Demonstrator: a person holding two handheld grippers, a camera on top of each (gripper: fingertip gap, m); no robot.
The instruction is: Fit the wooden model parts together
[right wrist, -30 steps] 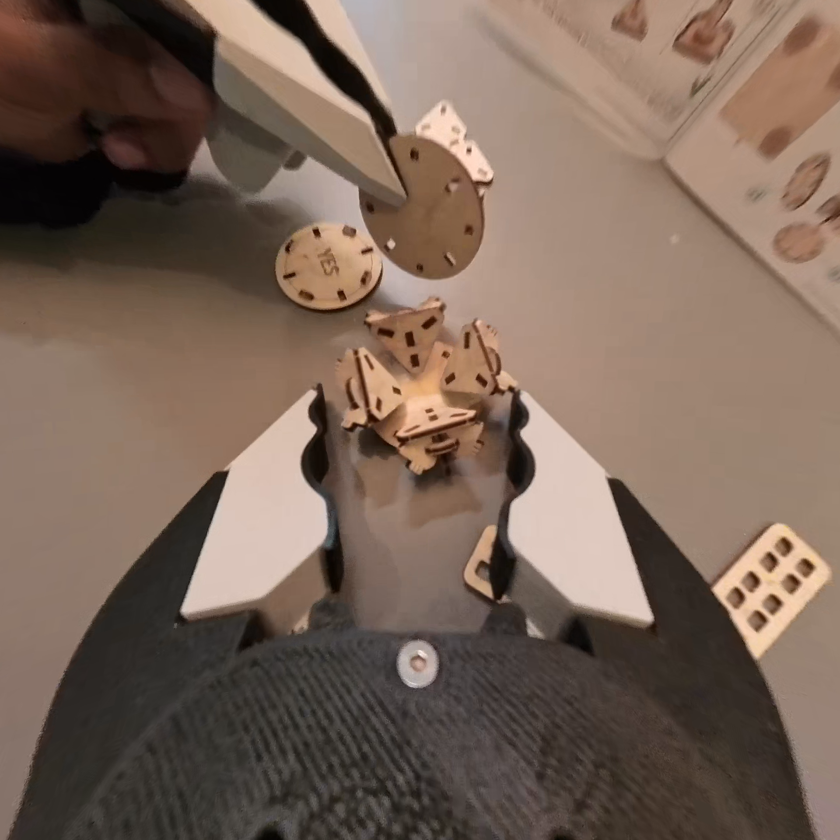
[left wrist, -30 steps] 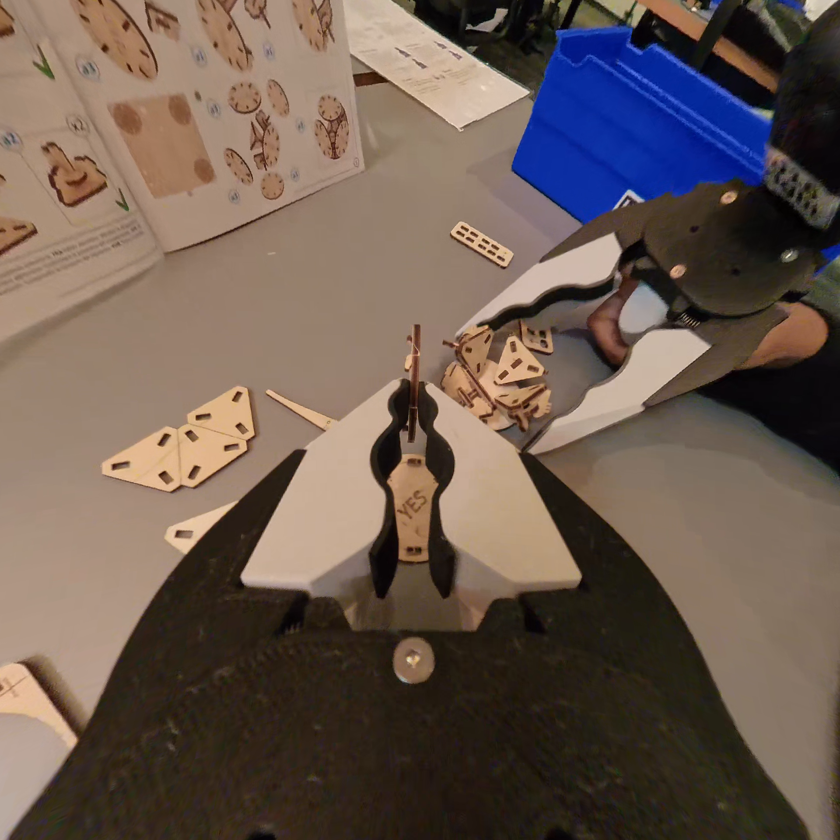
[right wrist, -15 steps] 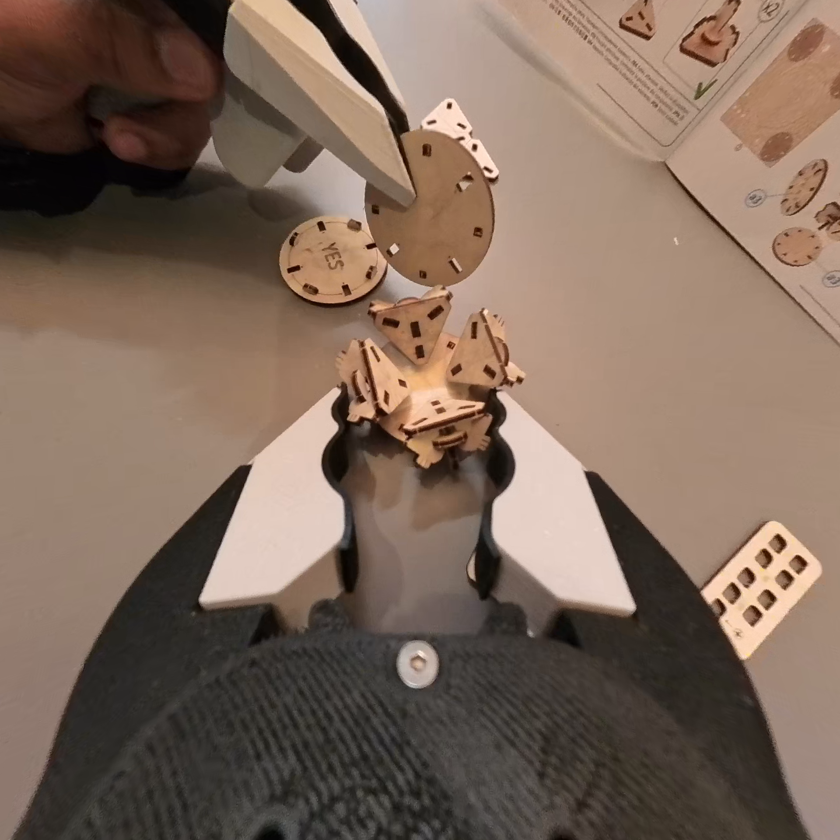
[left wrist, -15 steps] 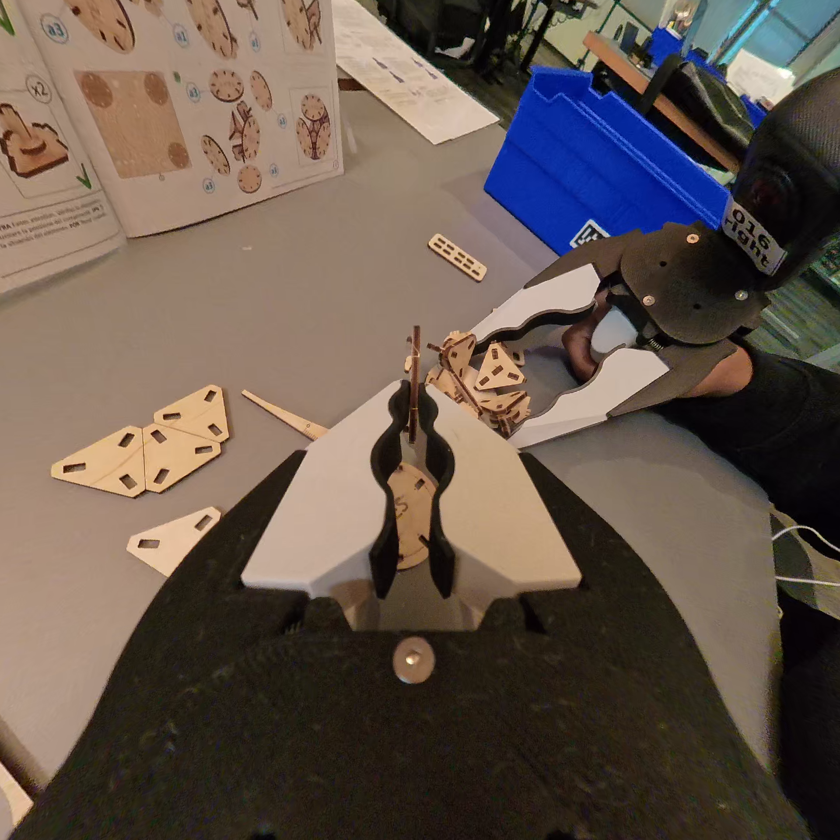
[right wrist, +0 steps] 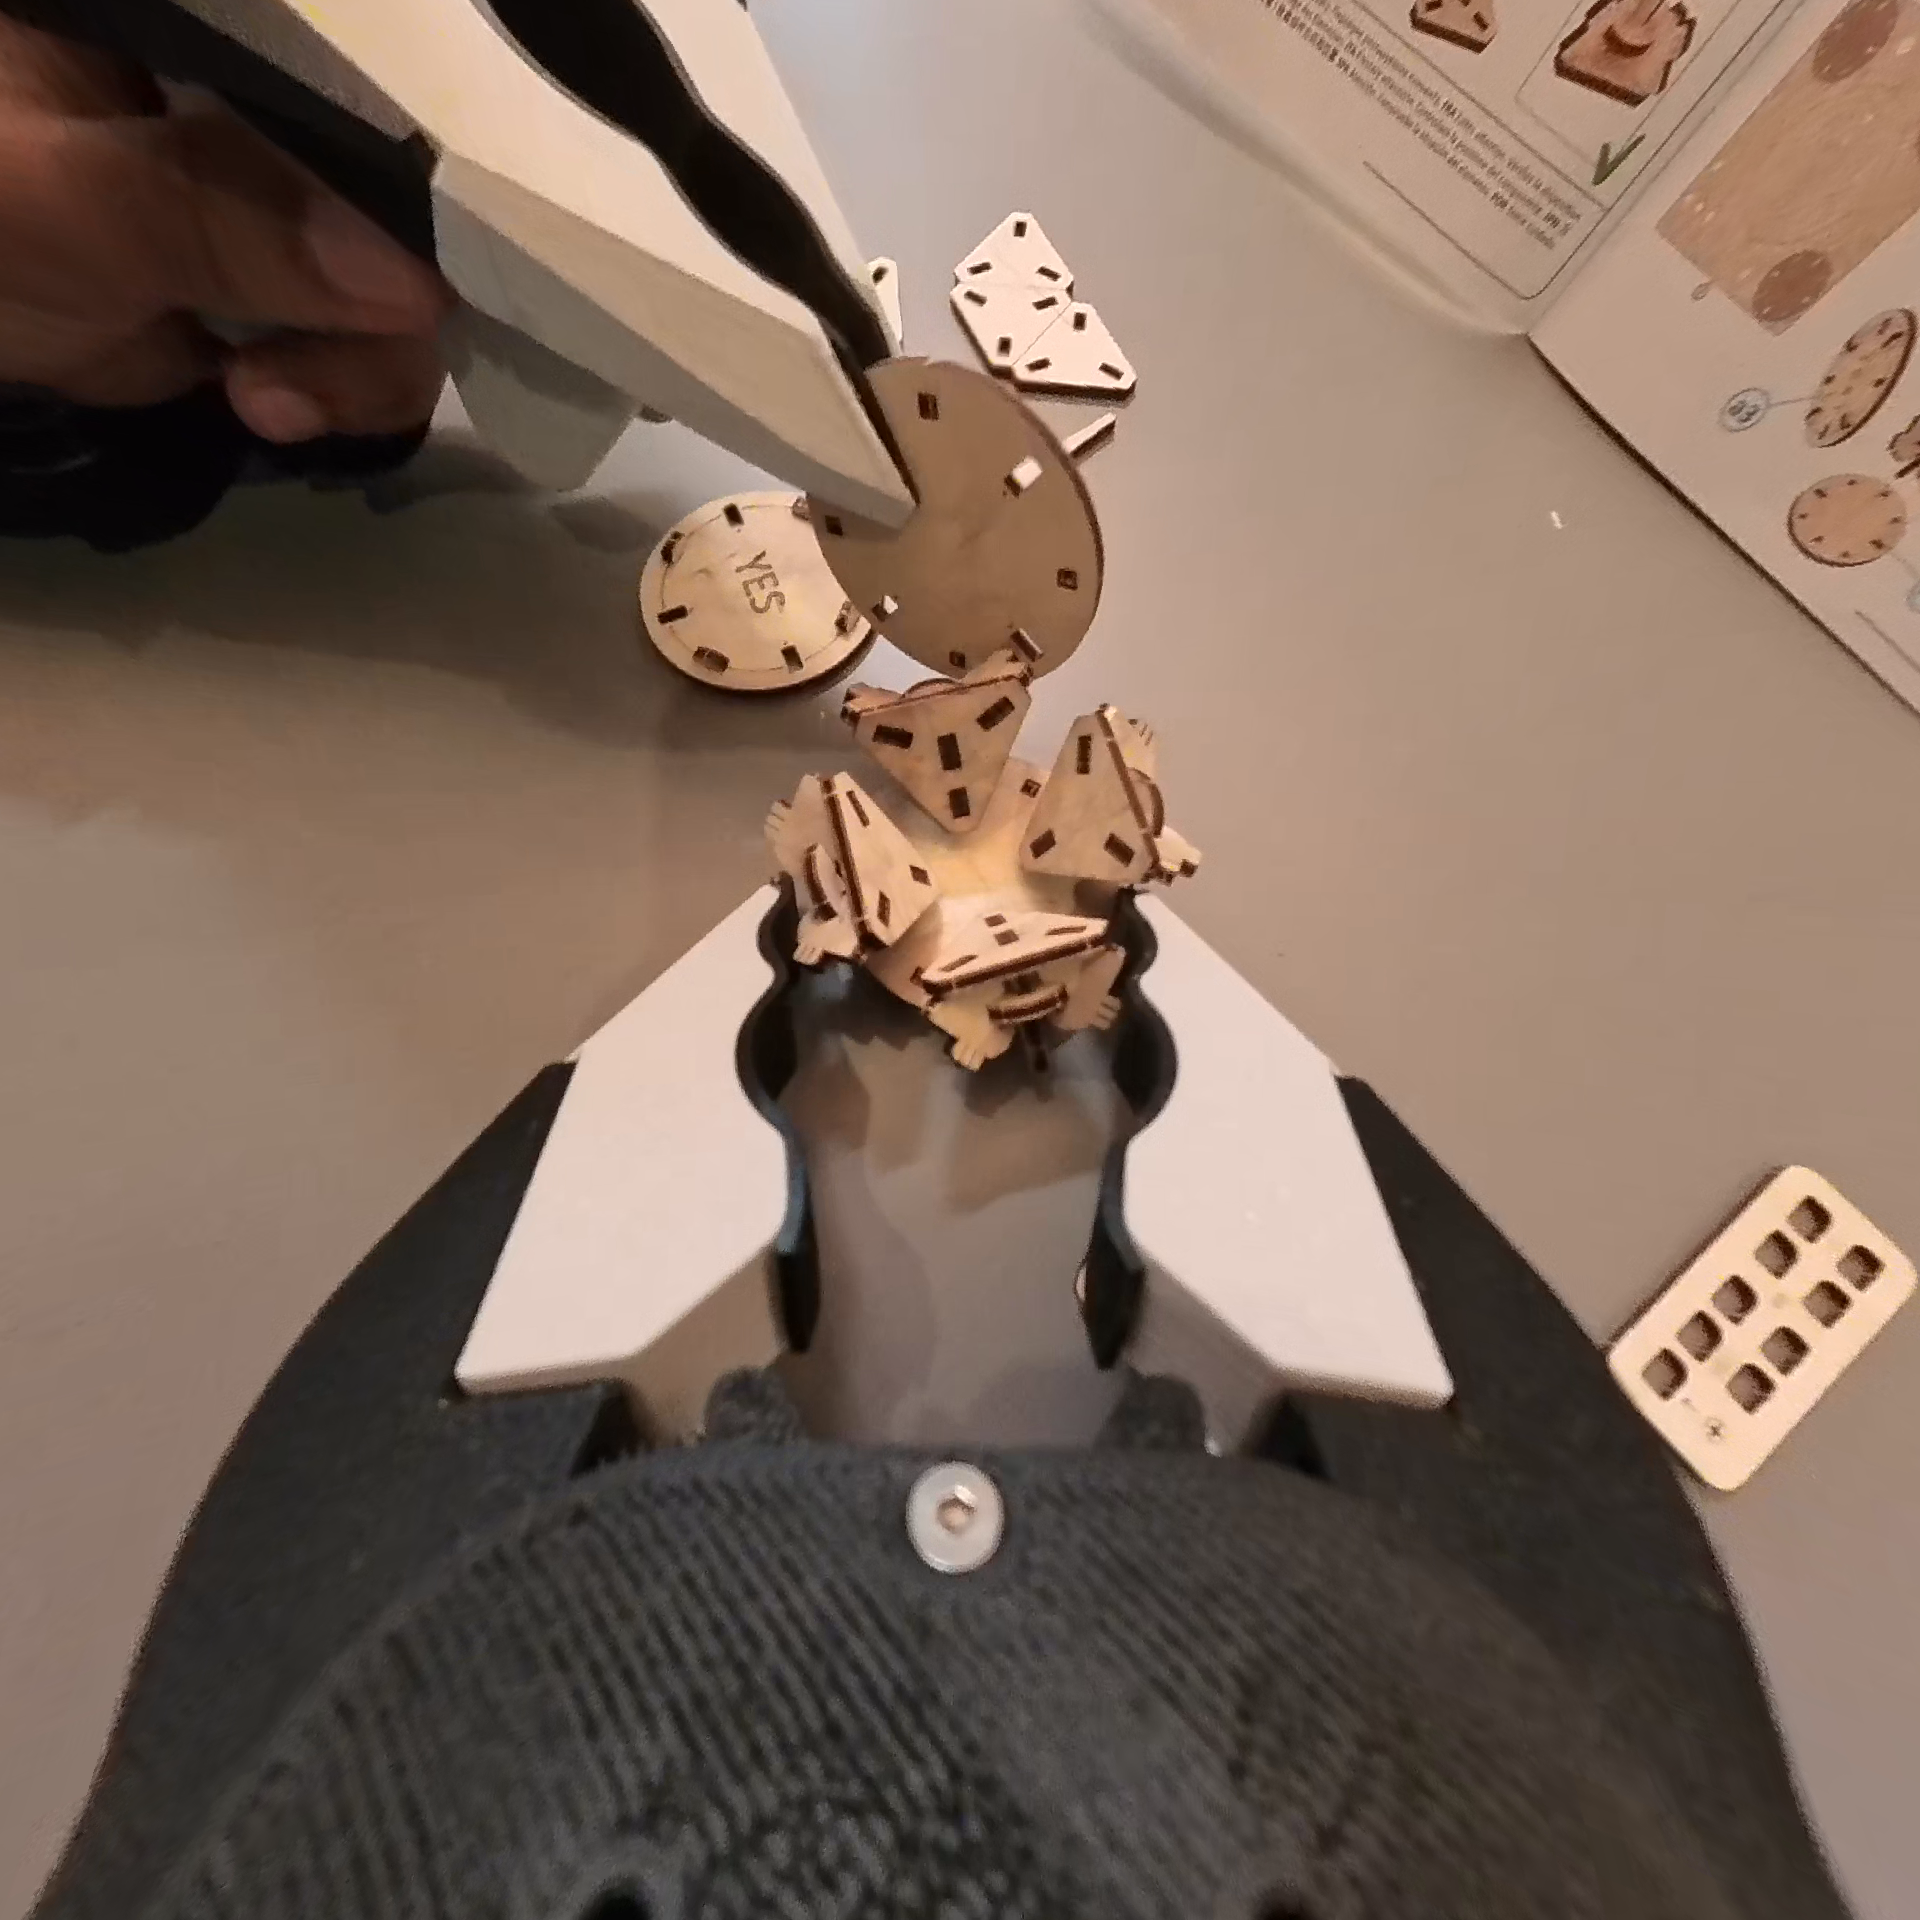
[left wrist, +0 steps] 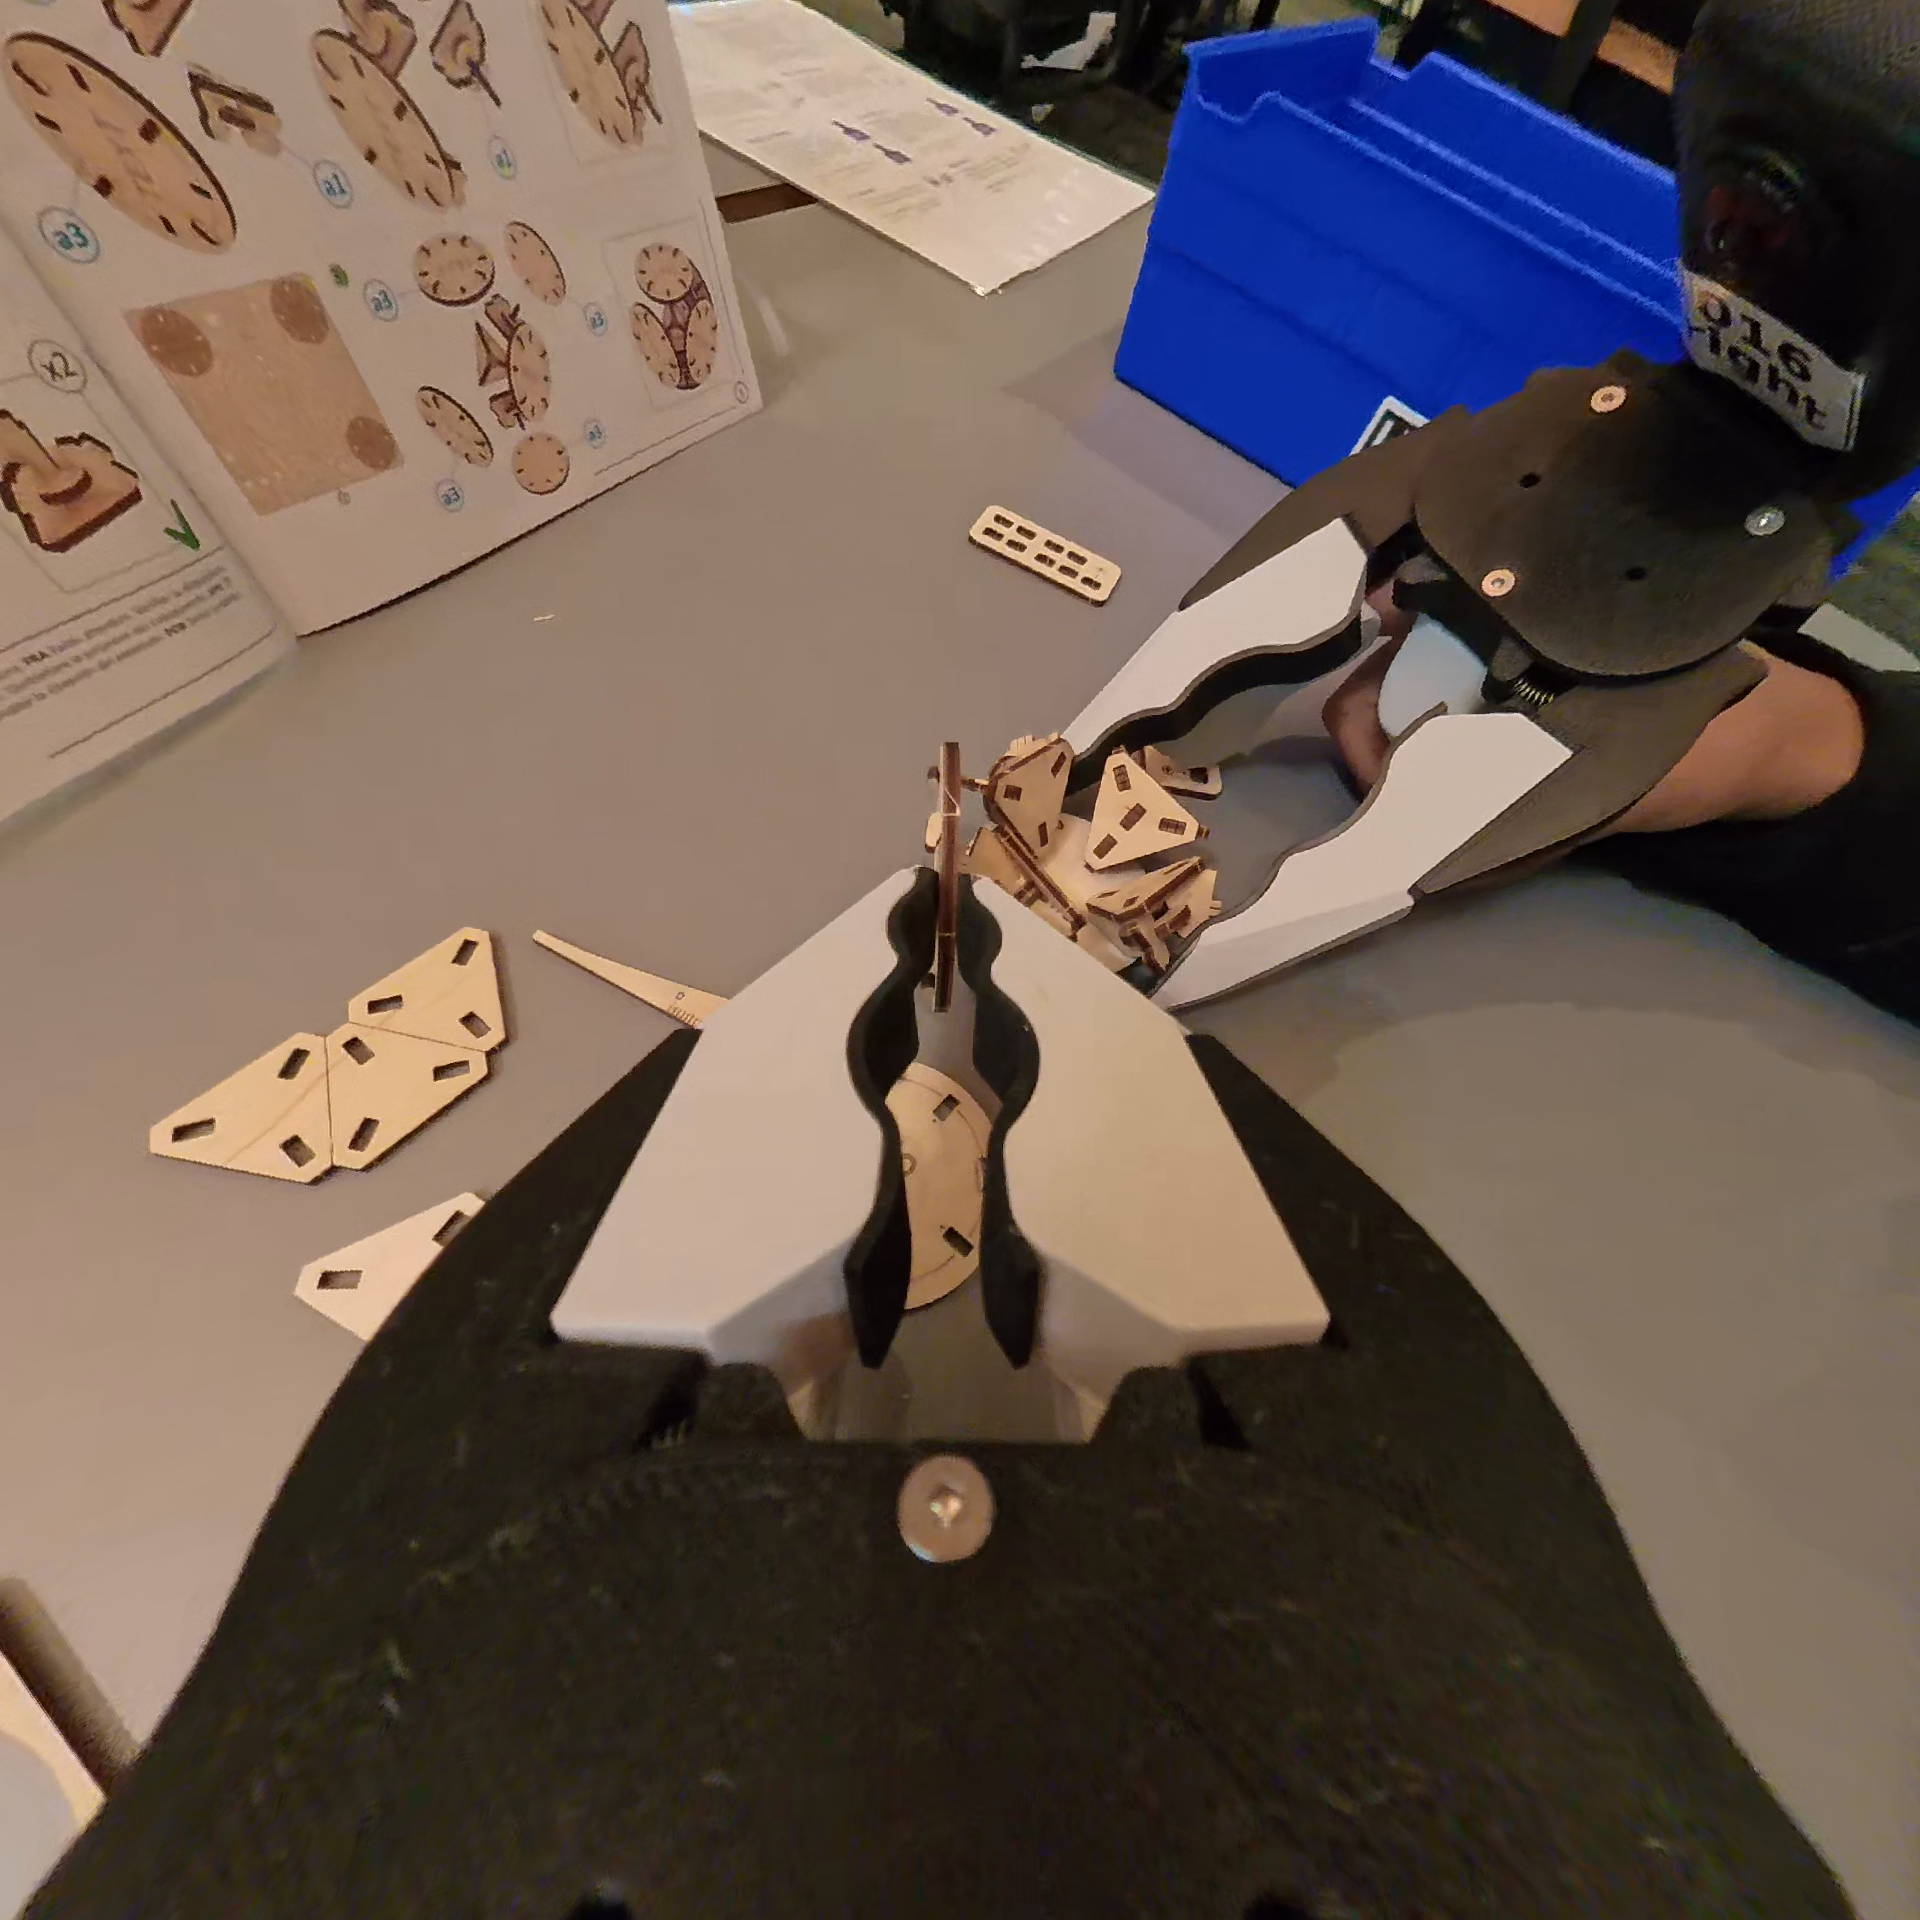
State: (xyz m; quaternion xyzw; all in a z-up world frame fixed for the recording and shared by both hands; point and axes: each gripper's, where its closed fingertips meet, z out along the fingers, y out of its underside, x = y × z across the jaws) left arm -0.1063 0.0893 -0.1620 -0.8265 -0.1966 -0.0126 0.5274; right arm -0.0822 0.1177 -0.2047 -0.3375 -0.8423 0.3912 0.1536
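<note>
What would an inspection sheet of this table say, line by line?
Surface: grey table, bare between the parts.
Job's things: wooden cluster of triangular panels; slotted wooden disc; second disc flat on the table.
Clutter: flat triangular pieces, thin wooden wedge, slotted strip, slotted plate.
Grippers: left gripper shut on the disc's edge, disc upright; right gripper closed on the cluster.
Cables: nothing seen.
Surroundings: open instruction booklet, loose sheet, blue bin.
</note>
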